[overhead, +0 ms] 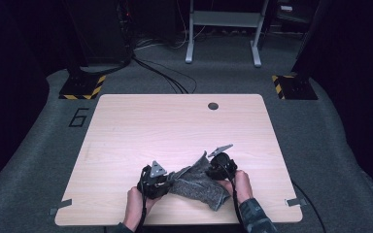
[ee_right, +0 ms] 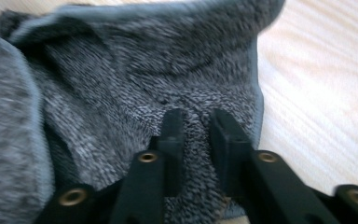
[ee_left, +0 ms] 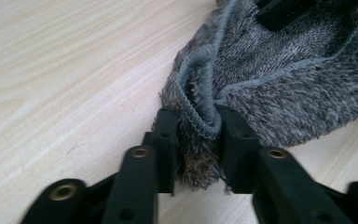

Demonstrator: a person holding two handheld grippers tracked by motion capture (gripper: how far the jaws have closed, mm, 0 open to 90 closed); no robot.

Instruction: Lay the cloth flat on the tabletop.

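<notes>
A grey fluffy cloth (overhead: 200, 183) lies crumpled near the front edge of the wooden table (overhead: 175, 126), held between both hands. My left gripper (overhead: 167, 180) is at the cloth's left end, and in the left gripper view its jaws are shut on a folded, stitched hem of the cloth (ee_left: 200, 112). My right gripper (overhead: 212, 167) is at the cloth's upper right part, which it lifts into a peak. In the right gripper view the jaws pinch a ridge of the cloth (ee_right: 196, 126) near its bound edge.
A dark round hole (overhead: 213, 106) sits near the table's far edge. Tape tabs (overhead: 296, 202) mark the front corners. Beyond the table lie grey carpet, cables, a metal frame (overhead: 223, 29) and striped floor plates (overhead: 82, 87).
</notes>
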